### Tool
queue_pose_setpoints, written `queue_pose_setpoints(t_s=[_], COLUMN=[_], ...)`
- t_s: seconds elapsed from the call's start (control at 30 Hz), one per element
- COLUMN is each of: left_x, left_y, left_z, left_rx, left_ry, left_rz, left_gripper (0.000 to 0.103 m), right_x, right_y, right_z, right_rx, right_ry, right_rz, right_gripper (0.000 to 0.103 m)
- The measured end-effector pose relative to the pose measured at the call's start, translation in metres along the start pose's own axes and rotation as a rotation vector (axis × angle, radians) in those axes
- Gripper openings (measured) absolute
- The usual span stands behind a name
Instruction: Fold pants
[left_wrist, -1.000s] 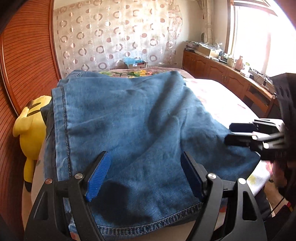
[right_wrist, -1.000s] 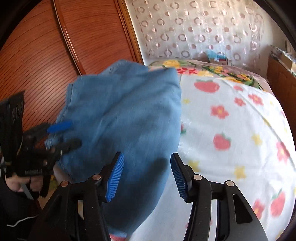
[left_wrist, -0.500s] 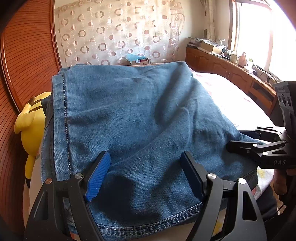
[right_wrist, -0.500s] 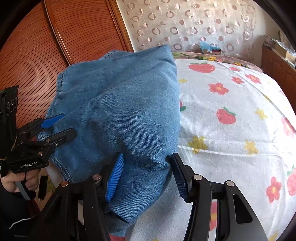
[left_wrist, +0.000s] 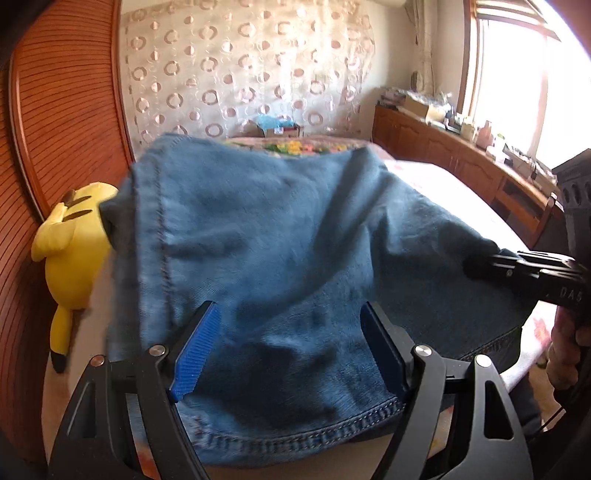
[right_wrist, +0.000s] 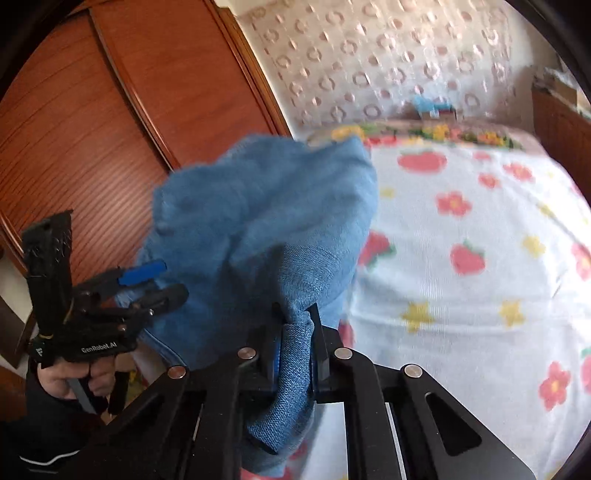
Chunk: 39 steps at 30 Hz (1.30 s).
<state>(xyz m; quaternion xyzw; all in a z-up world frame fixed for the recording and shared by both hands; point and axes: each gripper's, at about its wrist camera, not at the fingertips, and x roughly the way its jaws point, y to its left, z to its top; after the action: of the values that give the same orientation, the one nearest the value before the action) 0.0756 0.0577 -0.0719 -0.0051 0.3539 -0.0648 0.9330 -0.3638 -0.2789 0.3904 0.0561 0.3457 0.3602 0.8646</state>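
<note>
Blue denim pants lie spread on the bed, with a stitched hem at the near edge. My left gripper hovers open over that hem, its blue pads wide apart and the cloth lying under them. In the right wrist view my right gripper has its jaws closing on a bunched fold of the pants, with the denim pinched between the pads. The left wrist view shows the right gripper at the pants' right edge. The left gripper shows at the left, held by a hand.
A yellow plush toy leans against the ribbed wooden panel at the left. The bedspread with strawberries and flowers stretches to the right. A low wooden cabinet with clutter runs under the window.
The right gripper has gone from open over the pants to closed on a fold of denim, and the cloth has bunched up. The left gripper stays open in the same place.
</note>
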Motion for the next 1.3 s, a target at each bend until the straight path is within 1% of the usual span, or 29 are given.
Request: queue_pose_setpoints(t_s=[0.1, 0.23, 0.33, 0.43, 0.6, 0.7, 0.77, 0.83, 0.9, 0.97, 1.0, 1.03, 1.07, 1.13, 1.23, 1.3], left_x=[-0.016, -0.036, -0.048, -0.058, -0.071, -0.078, -0.08, -0.082, -0.081, -0.08, -0.08, -0.08, -0.081, -0.082, -0.081, -0.079], left_y=[0.015, 0.039, 0.061, 0.084, 0.12, 0.135, 0.144, 0.15, 0.153, 0.154, 0.153, 0.154, 0.154, 0.15, 0.142, 0.136], left_z=[0.005, 0.006, 0.005, 0.0, -0.009, -0.013, -0.015, -0.018, -0.02, -0.021, -0.021, -0.021, -0.021, -0.021, -0.019, -0.015], left_rx=[-0.022, -0.057, -0.087, -0.123, -0.176, -0.2, -0.215, -0.226, -0.231, -0.232, -0.232, -0.231, -0.229, -0.223, -0.21, -0.199], left_ry=[-0.034, -0.074, -0.096, -0.109, -0.12, -0.124, -0.125, -0.123, -0.119, -0.118, -0.12, -0.12, -0.122, -0.127, -0.131, -0.134], left_rz=[0.022, 0.051, 0.086, 0.125, 0.186, 0.218, 0.236, 0.251, 0.264, 0.269, 0.268, 0.266, 0.264, 0.258, 0.245, 0.226], left_gripper=[0.079, 0.079, 0.079, 0.079, 0.079, 0.079, 0.079, 0.079, 0.079, 0.079, 0.079, 0.079, 0.079, 0.079, 0.079, 0.079], right_x=[-0.009, -0.007, 0.002, 0.021, 0.064, 0.095, 0.118, 0.135, 0.139, 0.131, 0.124, 0.116, 0.104, 0.078, 0.041, 0.031], right_y=[0.015, 0.041, 0.064, 0.093, 0.142, 0.166, 0.173, 0.173, 0.17, 0.171, 0.172, 0.173, 0.173, 0.17, 0.153, 0.135], right_z=[0.011, 0.031, 0.042, 0.049, 0.043, 0.026, 0.008, -0.009, -0.016, -0.014, -0.012, -0.01, -0.008, -0.006, -0.001, 0.004], right_rx=[-0.023, -0.068, -0.106, -0.152, -0.231, -0.264, -0.263, -0.272, -0.272, -0.279, -0.302, -0.324, -0.347, -0.383, -0.381, -0.361], right_ry=[-0.036, -0.064, -0.075, -0.069, 0.001, 0.088, 0.17, 0.235, 0.255, 0.254, 0.247, 0.229, 0.204, 0.139, 0.04, 0.008], right_rz=[0.021, 0.069, 0.125, 0.183, 0.285, 0.342, 0.363, 0.364, 0.363, 0.369, 0.363, 0.353, 0.34, 0.303, 0.254, 0.187], right_gripper=[0.01, 0.009, 0.009, 0.009, 0.009, 0.009, 0.009, 0.009, 0.009, 0.014, 0.019, 0.024, 0.027, 0.04, 0.041, 0.041])
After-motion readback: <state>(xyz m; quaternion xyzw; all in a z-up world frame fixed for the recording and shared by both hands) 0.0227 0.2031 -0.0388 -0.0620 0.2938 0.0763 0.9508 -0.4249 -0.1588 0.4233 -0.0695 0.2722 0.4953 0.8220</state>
